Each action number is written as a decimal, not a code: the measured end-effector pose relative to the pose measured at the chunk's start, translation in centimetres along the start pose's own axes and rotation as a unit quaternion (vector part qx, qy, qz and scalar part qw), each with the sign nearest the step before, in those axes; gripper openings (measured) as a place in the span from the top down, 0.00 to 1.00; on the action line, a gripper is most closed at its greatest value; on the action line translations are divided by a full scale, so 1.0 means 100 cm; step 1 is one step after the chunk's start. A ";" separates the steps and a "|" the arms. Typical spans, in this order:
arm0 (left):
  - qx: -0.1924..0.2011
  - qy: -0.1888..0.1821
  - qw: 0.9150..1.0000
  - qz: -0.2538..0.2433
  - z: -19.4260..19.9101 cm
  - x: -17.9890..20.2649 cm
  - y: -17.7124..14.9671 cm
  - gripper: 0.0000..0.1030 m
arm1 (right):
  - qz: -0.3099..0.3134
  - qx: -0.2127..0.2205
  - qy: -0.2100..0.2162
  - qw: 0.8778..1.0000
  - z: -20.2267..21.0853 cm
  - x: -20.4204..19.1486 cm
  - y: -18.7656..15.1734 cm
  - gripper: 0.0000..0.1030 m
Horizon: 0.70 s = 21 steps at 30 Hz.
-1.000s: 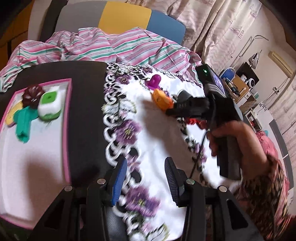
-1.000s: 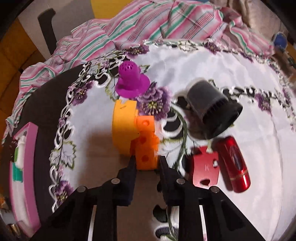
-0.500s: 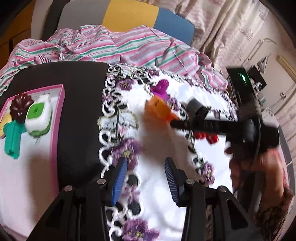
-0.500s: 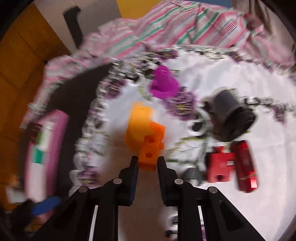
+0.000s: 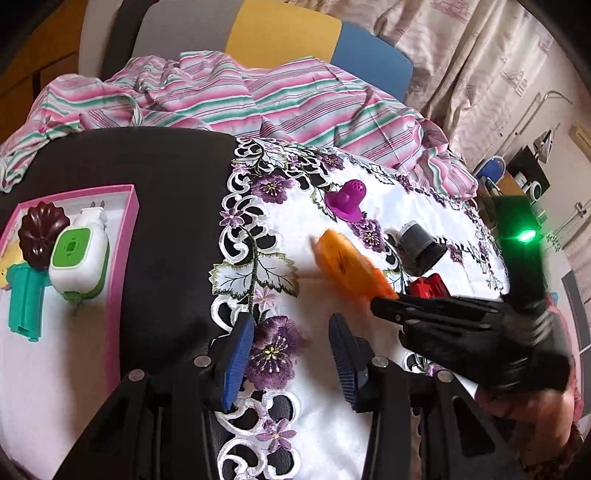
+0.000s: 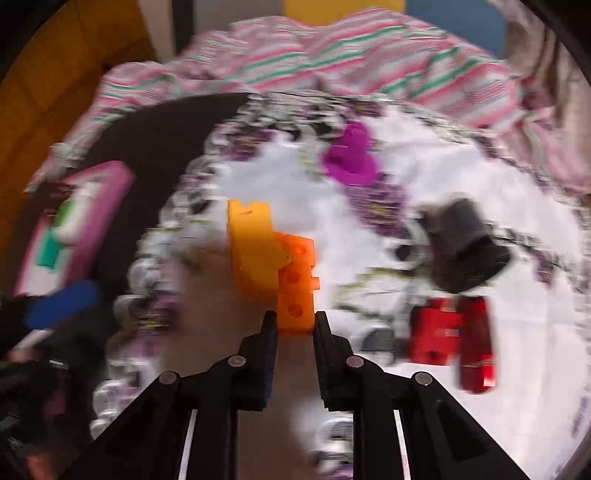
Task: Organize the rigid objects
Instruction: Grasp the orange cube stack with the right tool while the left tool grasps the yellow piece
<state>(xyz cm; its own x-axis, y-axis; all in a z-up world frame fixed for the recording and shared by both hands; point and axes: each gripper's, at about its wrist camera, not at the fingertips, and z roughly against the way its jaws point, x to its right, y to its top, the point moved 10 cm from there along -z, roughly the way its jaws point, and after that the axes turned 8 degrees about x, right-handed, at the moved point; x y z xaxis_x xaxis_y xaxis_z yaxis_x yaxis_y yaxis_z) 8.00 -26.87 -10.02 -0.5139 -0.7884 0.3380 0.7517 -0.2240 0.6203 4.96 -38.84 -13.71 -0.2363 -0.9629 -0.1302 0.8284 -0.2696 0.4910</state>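
Note:
My right gripper (image 6: 294, 325) is shut on an orange plastic part (image 6: 275, 258) and holds it above the embroidered white cloth (image 6: 406, 184); in the left wrist view the part (image 5: 347, 264) shows blurred at the tip of the right gripper (image 5: 380, 304). My left gripper (image 5: 290, 339) is open and empty over the cloth's left edge. A purple funnel-shaped piece (image 5: 347, 201), a black cup (image 5: 421, 247) and red pieces (image 5: 428, 286) lie on the cloth. A pink-rimmed tray (image 5: 127, 236) at the left holds a brown flower piece (image 5: 40, 230), a white-and-green device (image 5: 79, 258) and a teal part (image 5: 24, 299).
A striped pink-and-green cloth (image 5: 236, 96) is bunched along the table's far edge. A chair with yellow and blue panels (image 5: 280, 33) stands behind it. The dark tabletop (image 5: 166, 206) shows between tray and cloth.
My right gripper has lifted the orange part off the cloth and carried it left, toward the tray. The left gripper has drifted right over the cloth's edge and stays open.

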 end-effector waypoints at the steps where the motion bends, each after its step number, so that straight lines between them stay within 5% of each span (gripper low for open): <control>1: 0.001 -0.003 1.000 0.002 0.000 0.000 0.001 0.59 | -0.033 0.006 0.067 0.997 0.005 -0.008 0.004 0.81; 2: 0.004 0.000 1.000 0.002 0.000 0.000 0.002 0.59 | -0.067 0.015 0.138 0.988 0.013 -0.019 0.010 0.81; 3: 0.007 0.002 1.000 0.002 0.001 -0.001 0.003 0.59 | -0.074 0.025 0.155 0.985 0.017 -0.023 0.015 0.81; 5: 0.017 0.004 1.000 0.008 0.005 -0.004 0.006 0.59 | -0.030 0.034 0.077 0.996 0.014 -0.014 0.014 0.81; 8: 0.019 0.010 1.000 0.012 0.007 -0.010 0.008 0.59 | -0.060 0.029 0.111 0.992 0.016 -0.013 0.013 0.81; 15: 0.008 0.016 1.000 -0.022 -0.004 -0.004 0.006 0.59 | -0.029 0.001 -0.017 0.999 -0.005 0.016 0.003 0.81; 17: 0.003 0.022 0.999 -0.048 -0.009 -0.001 0.009 0.59 | -0.033 -0.018 -0.022 0.999 -0.016 0.018 -0.002 0.78; 18: 0.005 0.023 0.998 -0.061 -0.010 0.001 0.012 0.59 | -0.037 -0.018 -0.021 0.999 -0.016 0.019 -0.001 0.74; 21: 0.006 0.022 0.996 -0.089 -0.014 0.000 0.023 0.59 | -0.047 0.031 -0.039 0.998 -0.006 0.028 0.017 0.23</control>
<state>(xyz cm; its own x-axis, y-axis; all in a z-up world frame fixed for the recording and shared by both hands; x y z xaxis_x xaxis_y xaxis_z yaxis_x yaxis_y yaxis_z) 10.29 -28.17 -9.63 -0.6199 -0.7609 0.1916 0.6453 -0.3554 0.6763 6.03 -41.96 -13.72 -0.3522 -0.9292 -0.1117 0.7683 -0.3552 0.5325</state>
